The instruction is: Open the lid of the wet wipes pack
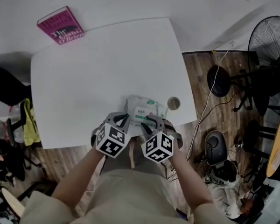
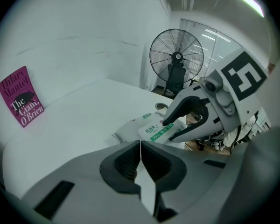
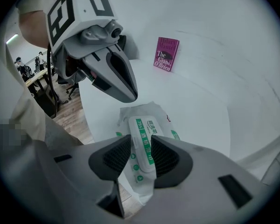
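The wet wipes pack [image 1: 142, 108] is white with green print and a lid label. It lies flat near the front edge of the white table [image 1: 102, 64]. My left gripper [image 1: 123, 121] hovers at the pack's near left corner with its jaws shut and nothing between them [image 2: 140, 146]. My right gripper [image 1: 154, 123] hangs over the pack's near right end. Its jaws stand open above the lid [image 3: 141, 148], and the pack [image 3: 142, 125] shows through the gap without the pads pressing on it. The left gripper's closed tip [image 3: 128, 94] points down just left of the pack. The pack [image 2: 151, 130] lies under the right gripper [image 2: 167, 129].
A magenta book [image 1: 60, 25] lies at the table's far left corner. A small round tin [image 1: 173, 103] stands just right of the pack. Off the table's right side are a standing fan [image 1: 270, 36], stools and cables on the wooden floor.
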A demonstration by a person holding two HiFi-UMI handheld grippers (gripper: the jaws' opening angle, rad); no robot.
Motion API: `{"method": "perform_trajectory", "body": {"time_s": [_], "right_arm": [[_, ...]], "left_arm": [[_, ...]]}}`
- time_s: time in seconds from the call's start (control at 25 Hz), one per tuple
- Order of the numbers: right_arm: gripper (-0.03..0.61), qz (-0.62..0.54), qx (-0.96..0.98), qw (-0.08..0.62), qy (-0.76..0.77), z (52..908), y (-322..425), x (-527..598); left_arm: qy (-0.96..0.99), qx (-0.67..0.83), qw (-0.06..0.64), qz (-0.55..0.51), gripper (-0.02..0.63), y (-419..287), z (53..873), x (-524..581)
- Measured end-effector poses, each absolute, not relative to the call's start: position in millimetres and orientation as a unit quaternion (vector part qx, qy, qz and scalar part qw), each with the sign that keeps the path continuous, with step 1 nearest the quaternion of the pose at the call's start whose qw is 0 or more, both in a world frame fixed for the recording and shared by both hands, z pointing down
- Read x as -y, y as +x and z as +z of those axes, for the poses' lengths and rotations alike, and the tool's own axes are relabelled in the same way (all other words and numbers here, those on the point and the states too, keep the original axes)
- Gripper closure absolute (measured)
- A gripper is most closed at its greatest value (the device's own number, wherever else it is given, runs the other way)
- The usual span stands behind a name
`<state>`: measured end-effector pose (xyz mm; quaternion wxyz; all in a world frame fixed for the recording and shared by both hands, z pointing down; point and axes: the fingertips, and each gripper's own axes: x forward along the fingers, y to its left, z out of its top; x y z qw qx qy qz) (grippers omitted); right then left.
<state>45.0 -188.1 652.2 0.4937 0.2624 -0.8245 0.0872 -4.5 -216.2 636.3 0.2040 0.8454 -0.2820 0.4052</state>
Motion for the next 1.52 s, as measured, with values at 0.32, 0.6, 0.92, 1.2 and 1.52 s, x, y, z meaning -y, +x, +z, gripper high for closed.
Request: {"method": "perform_trajectory", "body": {"time_s": [0.32,0.6,0.92,1.2,1.52], "right_arm": [[0.433,0.076,0.820,0.509,0.252,664.8,44.1,190.3],[0.456,0.081,0.829,0.489,0.260,657.3,42.4,193.3],[0.515,0.062,0.839,0.437,0.318,622.8,47.3,212.0],[0.523,0.076,0.832,0.410,0.365,616.3,67.0,260.3],[0.510,0.138,0.827,0.384,0.388,643.4,76.3,291.0]], "left_arm": [[0.833,0.265,0.227,0.429,0.588,-3.1,668.2,206.8],[0.832,0.263,0.229,0.431,0.589,-0.7,679.2,208.2],[0.835,0.247,0.229,0.435,0.588,-0.2,680.9,204.7],[0.837,0.255,0.233,0.425,0.588,0.4,680.8,204.4],[0.845,0.246,0.243,0.408,0.588,-0.9,680.0,204.1]]}}
